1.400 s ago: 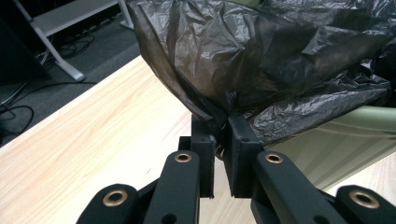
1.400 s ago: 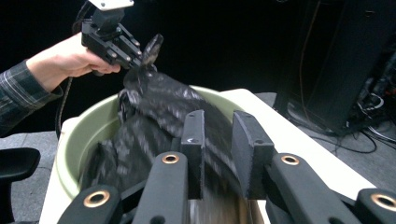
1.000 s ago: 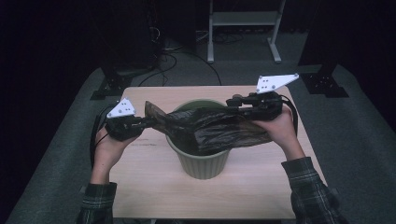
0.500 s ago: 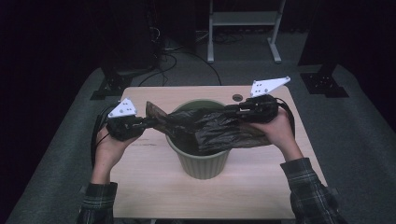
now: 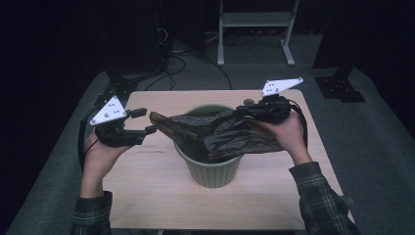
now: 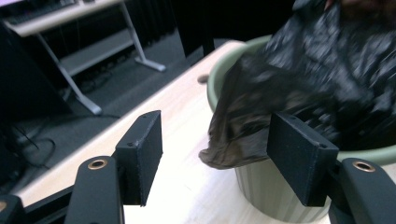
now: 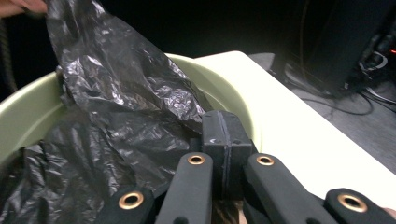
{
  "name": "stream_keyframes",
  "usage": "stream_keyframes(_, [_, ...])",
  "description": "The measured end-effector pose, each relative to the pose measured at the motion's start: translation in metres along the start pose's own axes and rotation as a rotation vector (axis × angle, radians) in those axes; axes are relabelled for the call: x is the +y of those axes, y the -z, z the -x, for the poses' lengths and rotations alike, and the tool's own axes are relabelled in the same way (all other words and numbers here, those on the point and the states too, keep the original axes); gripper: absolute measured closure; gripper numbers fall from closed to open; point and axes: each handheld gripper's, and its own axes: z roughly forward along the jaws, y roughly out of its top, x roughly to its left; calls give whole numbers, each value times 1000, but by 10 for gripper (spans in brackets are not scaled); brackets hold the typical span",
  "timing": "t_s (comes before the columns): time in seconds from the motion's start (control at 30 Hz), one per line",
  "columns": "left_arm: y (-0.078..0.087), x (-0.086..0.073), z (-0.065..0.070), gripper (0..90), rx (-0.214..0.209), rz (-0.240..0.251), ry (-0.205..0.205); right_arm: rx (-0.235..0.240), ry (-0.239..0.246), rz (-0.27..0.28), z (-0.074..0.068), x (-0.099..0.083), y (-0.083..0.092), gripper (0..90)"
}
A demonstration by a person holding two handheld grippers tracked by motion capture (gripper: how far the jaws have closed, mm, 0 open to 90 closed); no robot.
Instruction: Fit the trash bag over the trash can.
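Now the black plastic bag is lying across the green bin with one end let go.

Nearest me, the person's checked sleeves are coming in over the wooden table, and the bin is standing at its middle. At the left, the left gripper is hovering just beside the bag's loose corner; its jaws have just been opening and are standing wide, gripping nothing. Further right and farther off, the right gripper is pinching the bag's other end at the bin's far rim, jaws pressed tight together on the film. Beyond the table, a white stand is sitting on the dark floor.
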Motion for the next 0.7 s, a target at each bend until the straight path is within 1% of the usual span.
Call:
stream_keyframes(0.07, [7, 9, 0, 349, 4, 24, -9, -8, -1, 0, 1, 0, 0, 900])
stream_keyframes(0.1, [8, 13, 0, 349, 1, 31, -11, -19, -2, -3, 1, 0, 1, 900])
stream_keyframes(0.13, [9, 17, 0, 349, 0, 40, -18, -19, -6, -3, 1, 0, 1, 900])
stream_keyframes(0.23, [3, 31, 5, 350, -11, 47, -44, -7, -3, 4, 1, 1, 0, 900])
stream_keyframes(0.27, [-2, 37, 8, 350, -21, 48, -56, -4, -2, 6, 0, 1, 0, 900])
stream_keyframes(0.3, [-6, 40, 10, 350, -30, 50, -58, 0, -1, 8, 0, 2, -1, 900])
stream_keyframes(0.37, [-18, 48, 19, 358, -68, 57, -75, 6, 1, 10, -1, 2, -2, 900])
stream_keyframes(0.47, [-37, 55, 30, 362, -105, 43, -99, 16, 1, 13, -1, 3, -4, 900])
stream_keyframes(0.5, [-46, 57, 34, 368, -118, 40, -104, 19, 0, 16, -1, 3, -4, 900])
stream_keyframes(0.53, [-55, 59, 37, 368, -128, 29, -110, 23, -2, 23, -1, 3, -4, 900])
stream_keyframes(0.63, [-72, 60, 41, 368, -142, -2, -122, 35, -3, 30, -2, 4, -3, 900])
stream_keyframes(0.7, [-85, 58, 42, 368, -147, -31, -126, 43, -2, 41, -1, 5, -2, 900])
